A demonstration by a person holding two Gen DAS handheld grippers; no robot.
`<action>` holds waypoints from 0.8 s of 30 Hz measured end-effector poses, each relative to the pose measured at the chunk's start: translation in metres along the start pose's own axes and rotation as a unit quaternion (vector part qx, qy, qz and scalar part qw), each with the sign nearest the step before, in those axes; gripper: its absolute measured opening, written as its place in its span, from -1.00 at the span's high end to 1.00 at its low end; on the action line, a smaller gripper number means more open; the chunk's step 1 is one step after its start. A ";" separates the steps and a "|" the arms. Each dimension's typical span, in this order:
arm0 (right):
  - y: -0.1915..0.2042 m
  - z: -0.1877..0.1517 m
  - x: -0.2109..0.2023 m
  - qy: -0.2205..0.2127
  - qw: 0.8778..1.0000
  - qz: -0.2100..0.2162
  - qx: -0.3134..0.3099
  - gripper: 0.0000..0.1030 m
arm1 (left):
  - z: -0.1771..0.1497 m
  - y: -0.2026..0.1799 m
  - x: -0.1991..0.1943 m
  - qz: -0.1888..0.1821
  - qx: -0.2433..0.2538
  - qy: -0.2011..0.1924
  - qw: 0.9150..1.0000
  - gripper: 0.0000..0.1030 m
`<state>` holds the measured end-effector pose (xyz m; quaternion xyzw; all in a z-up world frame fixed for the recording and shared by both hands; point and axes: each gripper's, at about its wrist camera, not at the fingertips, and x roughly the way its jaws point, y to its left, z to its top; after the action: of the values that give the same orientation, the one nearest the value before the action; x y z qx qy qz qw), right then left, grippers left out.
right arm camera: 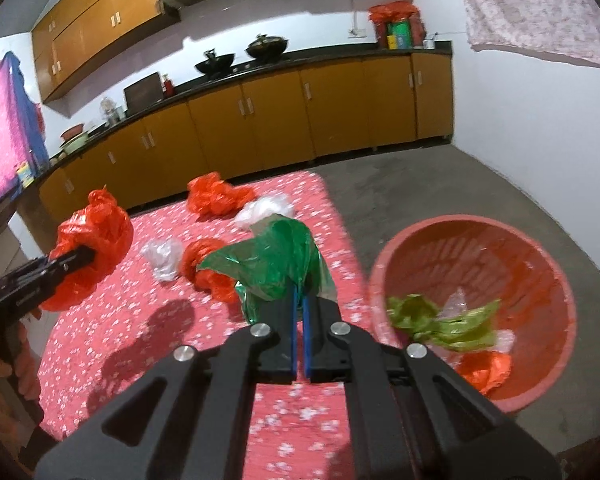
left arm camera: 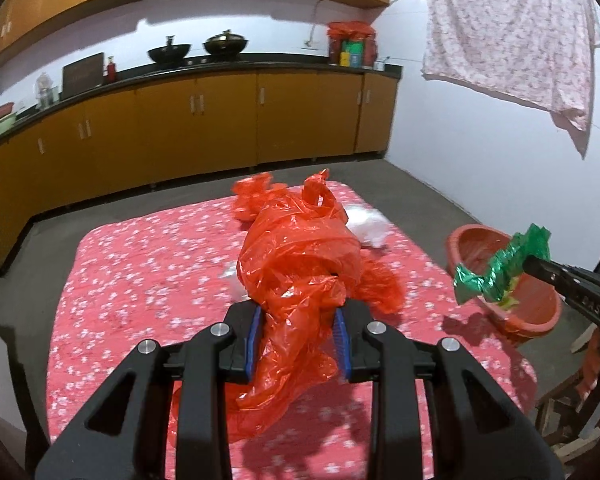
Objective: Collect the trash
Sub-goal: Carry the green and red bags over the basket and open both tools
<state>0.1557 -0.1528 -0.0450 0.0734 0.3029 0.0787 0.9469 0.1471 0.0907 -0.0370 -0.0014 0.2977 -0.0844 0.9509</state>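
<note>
Left wrist: left gripper (left arm camera: 300, 332) clamped on red bag (left arm camera: 300, 264), lifted above table (left arm camera: 140, 260); right gripper (left arm camera: 534, 265) pinching green wrapper (left arm camera: 500, 268) over basin (left arm camera: 508, 280). Right wrist: right gripper (right arm camera: 300, 300) closed on green wrapper (right arm camera: 276, 264) beside basin (right arm camera: 548, 264) — scraps inside; loose bags (right arm camera: 216, 196) on table (right arm camera: 100, 340).

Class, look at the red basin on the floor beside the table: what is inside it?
Inside the red basin lie a crumpled green wrapper, a clear plastic scrap and an orange bag. Anything beneath them is covered, and the near wall hides part of the bottom.
</note>
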 end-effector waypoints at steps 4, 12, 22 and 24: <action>-0.021 0.003 -0.011 -0.010 1.000 -0.020 0.011 0.93 | 0.005 -0.022 0.004 -0.021 0.011 -0.001 1.000 0.42; -0.060 0.005 -0.027 -0.023 0.997 -0.062 0.037 0.93 | 0.012 -0.065 0.015 -0.061 0.028 -0.001 0.998 0.42; -0.110 0.009 -0.040 -0.033 0.990 -0.119 0.074 0.93 | 0.017 -0.129 0.032 -0.120 0.041 0.009 0.992 0.42; -0.120 0.010 -0.041 -0.034 0.988 -0.128 0.080 0.93 | 0.018 -0.142 0.037 -0.131 0.042 0.012 0.990 0.42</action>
<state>0.1409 -0.2787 -0.0360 0.1121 0.2824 -0.0697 0.9502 0.1646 -0.0558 -0.0355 0.0010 0.3025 -0.2212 0.9271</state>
